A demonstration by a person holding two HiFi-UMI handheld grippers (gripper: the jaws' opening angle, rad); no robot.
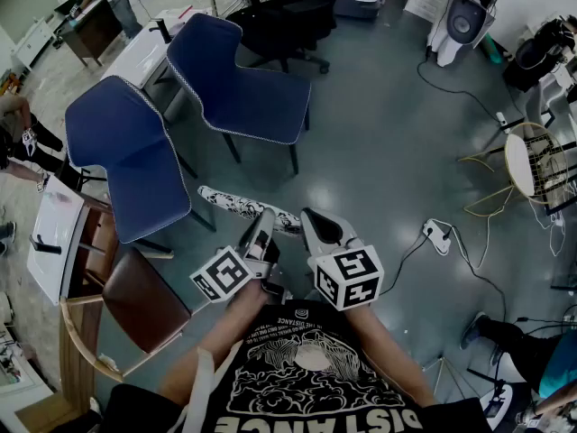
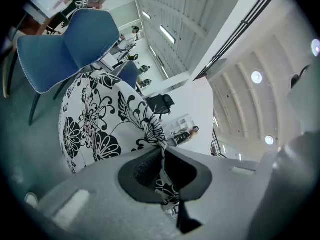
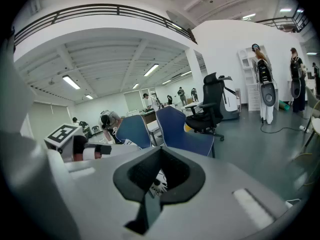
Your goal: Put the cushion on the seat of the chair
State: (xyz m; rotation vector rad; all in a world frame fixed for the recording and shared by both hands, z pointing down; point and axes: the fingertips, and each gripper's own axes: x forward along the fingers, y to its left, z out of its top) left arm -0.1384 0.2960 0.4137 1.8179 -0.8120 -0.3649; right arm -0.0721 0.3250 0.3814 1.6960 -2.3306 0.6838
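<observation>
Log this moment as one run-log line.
left claw: shut on cushion edge | right claw: shut on cushion | cushion: held in air, not on a seat | blue chairs: two, ahead

place: open lab hall | cues: office chair (image 1: 287, 14), blue chairs (image 1: 245, 79), floor cables (image 1: 469, 262), strip lights (image 3: 70, 82)

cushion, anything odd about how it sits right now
The black-and-white floral fabric cushion is not on a seat: it hangs in the air, pinched by its edge in the left gripper and right gripper.
</observation>
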